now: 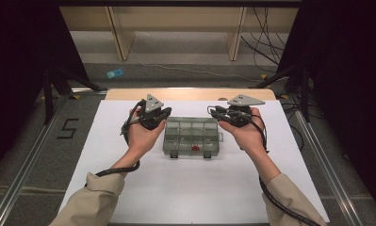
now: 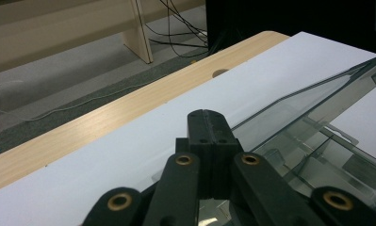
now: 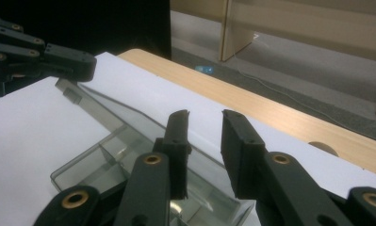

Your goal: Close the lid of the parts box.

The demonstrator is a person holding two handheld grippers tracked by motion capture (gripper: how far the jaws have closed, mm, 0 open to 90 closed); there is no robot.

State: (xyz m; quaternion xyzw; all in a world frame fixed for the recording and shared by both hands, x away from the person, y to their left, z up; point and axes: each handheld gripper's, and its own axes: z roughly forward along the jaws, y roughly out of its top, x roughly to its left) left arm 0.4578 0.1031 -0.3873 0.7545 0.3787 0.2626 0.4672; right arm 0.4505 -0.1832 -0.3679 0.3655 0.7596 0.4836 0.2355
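A clear plastic compartment box (image 1: 191,136) lies at the middle of the white mat, with a small red piece (image 1: 195,148) in a front compartment. Its clear lid (image 2: 308,101) stands tilted up, seen as lid (image 3: 124,117) from the other side. My left gripper (image 1: 163,117) is at the box's far left corner. Its jaws (image 2: 208,122) are pressed together, and the lid's edge runs off right beside them; I cannot tell whether it is pinched. My right gripper (image 1: 213,113) hovers over the far right corner of the box (image 3: 105,165). Its jaws (image 3: 205,122) stand a little apart with nothing between them.
The white mat (image 1: 190,188) covers a wooden table whose far edge (image 1: 190,94) shows behind the box. Beyond it are pale furniture legs, floor cables and a small blue object (image 1: 114,73). Dark curtains flank both sides. Metal rails run along the floor.
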